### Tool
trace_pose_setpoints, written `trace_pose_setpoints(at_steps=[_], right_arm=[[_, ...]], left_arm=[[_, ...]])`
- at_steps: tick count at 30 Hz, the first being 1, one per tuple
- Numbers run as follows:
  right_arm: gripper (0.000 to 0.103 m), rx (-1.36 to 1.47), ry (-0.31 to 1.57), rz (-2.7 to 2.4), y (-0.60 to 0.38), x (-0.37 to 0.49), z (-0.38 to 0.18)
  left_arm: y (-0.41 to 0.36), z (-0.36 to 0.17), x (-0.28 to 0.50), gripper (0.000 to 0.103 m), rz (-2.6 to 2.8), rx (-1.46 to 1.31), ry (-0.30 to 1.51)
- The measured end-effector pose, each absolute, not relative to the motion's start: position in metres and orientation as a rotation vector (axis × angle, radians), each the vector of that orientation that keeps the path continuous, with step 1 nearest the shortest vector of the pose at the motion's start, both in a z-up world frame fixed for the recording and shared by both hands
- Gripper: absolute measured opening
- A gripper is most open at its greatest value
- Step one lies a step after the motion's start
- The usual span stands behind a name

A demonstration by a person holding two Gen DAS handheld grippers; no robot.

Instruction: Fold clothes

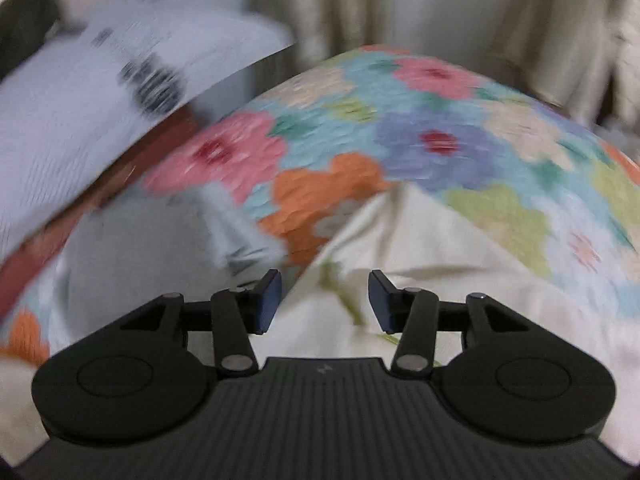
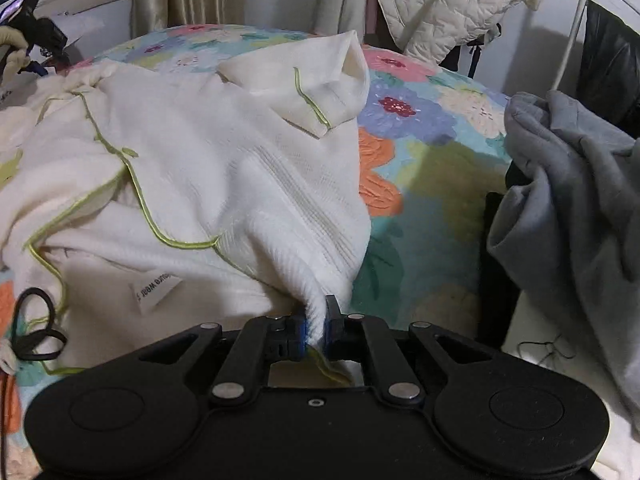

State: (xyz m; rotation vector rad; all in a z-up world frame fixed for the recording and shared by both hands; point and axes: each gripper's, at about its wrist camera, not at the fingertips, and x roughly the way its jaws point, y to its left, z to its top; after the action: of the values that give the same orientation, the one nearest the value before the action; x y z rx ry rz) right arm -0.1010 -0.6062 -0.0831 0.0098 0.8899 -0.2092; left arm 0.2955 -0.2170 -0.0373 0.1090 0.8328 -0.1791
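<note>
A white knit garment with green piping (image 2: 208, 168) lies spread and rumpled on a floral bedspread (image 2: 432, 168). Its sleeve (image 2: 320, 76) lies folded toward the far side. My right gripper (image 2: 316, 320) is shut on a bunched edge of this garment at its near side. In the blurred left wrist view, my left gripper (image 1: 324, 300) is open and empty, its jaws wide apart just above the same white fabric (image 1: 400, 240) on the floral bedspread (image 1: 400, 128).
A grey sweatshirt (image 2: 568, 200) is heaped at the right. A cream quilted jacket (image 2: 452, 4) hangs behind the bed, with beige curtains (image 1: 400, 4). A pale pillow with dark print (image 1: 100, 100) lies at the left. A black cord (image 2: 36, 324) lies near the left edge.
</note>
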Motion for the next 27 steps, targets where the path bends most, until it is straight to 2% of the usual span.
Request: trace_pose_setpoints(at_steps=[4,6,8,11,13,14,15,16,17,19,25,27], right_arm=[[0.012,0.059,0.884,-0.207,-0.614,-0.102,-0.079],[0.012,0.08,0.88,-0.207,-0.617,-0.102,-0.082],[0.012,0.065,0.875,-0.21,-0.606,-0.106,-0.087],[0.014,0.018,0.852,-0.206,-0.596,-0.109,-0.083],[0.021,0.015,0.837,-0.186,-0.596,-0.11,-0.077],[0.023,0.036,0.829,-0.176,-0.598,-0.11,-0.074],[0.025,0.061,0.827,-0.17,-0.6,-0.11,-0.074],[0.025,0.087,0.827,-0.165,-0.602,-0.11,-0.074],[0.025,0.098,0.834,-0.163,-0.604,-0.111,-0.076],[0.025,0.086,0.848,-0.156,-0.605,-0.11,-0.084],[0.025,0.089,0.818,-0.124,-0.611,-0.108,-0.093],[0.025,0.08,0.809,-0.118,-0.61,-0.108,-0.094]], left_arm=[[-0.242,-0.023,0.278,0.057,-0.355,0.186,0.785],[-0.263,-0.022,0.264,0.061,-0.429,0.316,0.72],[-0.284,-0.028,0.247,0.072,-0.488,0.466,0.665],[-0.315,-0.049,0.239,0.072,-0.547,0.653,0.647],[-0.33,-0.066,0.243,0.072,-0.549,0.723,0.659],[-0.336,-0.074,0.247,0.068,-0.544,0.739,0.663],[-0.342,-0.081,0.253,0.059,-0.548,0.741,0.687],[-0.346,-0.087,0.262,0.015,-0.559,0.734,0.725],[-0.35,-0.091,0.27,0.002,-0.569,0.725,0.754],[-0.361,-0.093,0.285,0.002,-0.577,0.72,0.765],[-0.382,-0.037,0.322,0.003,-0.421,0.503,0.527],[-0.393,-0.036,0.329,0.009,-0.388,0.488,0.523]])
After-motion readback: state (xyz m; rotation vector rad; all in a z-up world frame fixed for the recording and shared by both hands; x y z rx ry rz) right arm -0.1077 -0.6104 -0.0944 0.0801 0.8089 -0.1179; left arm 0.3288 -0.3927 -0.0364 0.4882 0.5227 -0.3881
